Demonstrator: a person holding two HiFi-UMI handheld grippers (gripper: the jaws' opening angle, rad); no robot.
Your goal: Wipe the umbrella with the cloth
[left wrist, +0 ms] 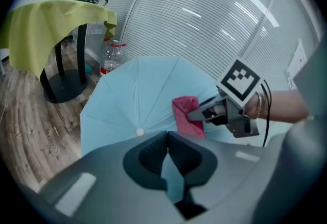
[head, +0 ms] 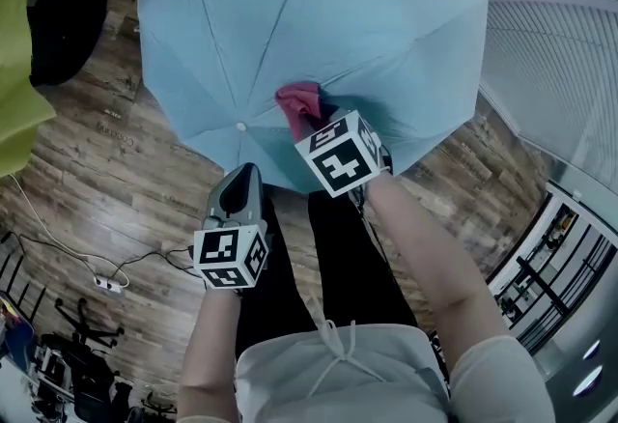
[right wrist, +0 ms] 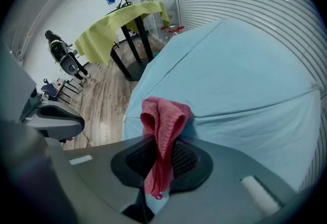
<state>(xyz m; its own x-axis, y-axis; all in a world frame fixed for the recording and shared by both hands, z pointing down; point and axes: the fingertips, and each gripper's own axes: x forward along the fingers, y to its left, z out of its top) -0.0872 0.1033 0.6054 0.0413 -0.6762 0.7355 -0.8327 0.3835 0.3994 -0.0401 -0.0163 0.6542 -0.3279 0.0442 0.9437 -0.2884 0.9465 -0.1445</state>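
Observation:
A light blue umbrella (head: 319,25) stands open on the wooden floor, its white tip (head: 240,126) facing me. My right gripper (head: 311,122) is shut on a pink-red cloth (head: 299,100) that lies against the canopy just right of the tip. In the right gripper view the cloth (right wrist: 163,115) hangs folded between the jaws of that gripper (right wrist: 162,138), touching the umbrella (right wrist: 240,80). My left gripper (head: 243,176) sits at the canopy's near edge. In its own view, this gripper (left wrist: 167,136) is shut on a strip of blue fabric, with the cloth (left wrist: 185,113) ahead of it.
A table under a yellow-green cover (left wrist: 51,23) stands beyond the umbrella, with a water bottle (left wrist: 110,57) on the floor beside it. A ribbed white wall (head: 550,54) runs along the right. A power strip with cables (head: 108,284) lies on the floor at left.

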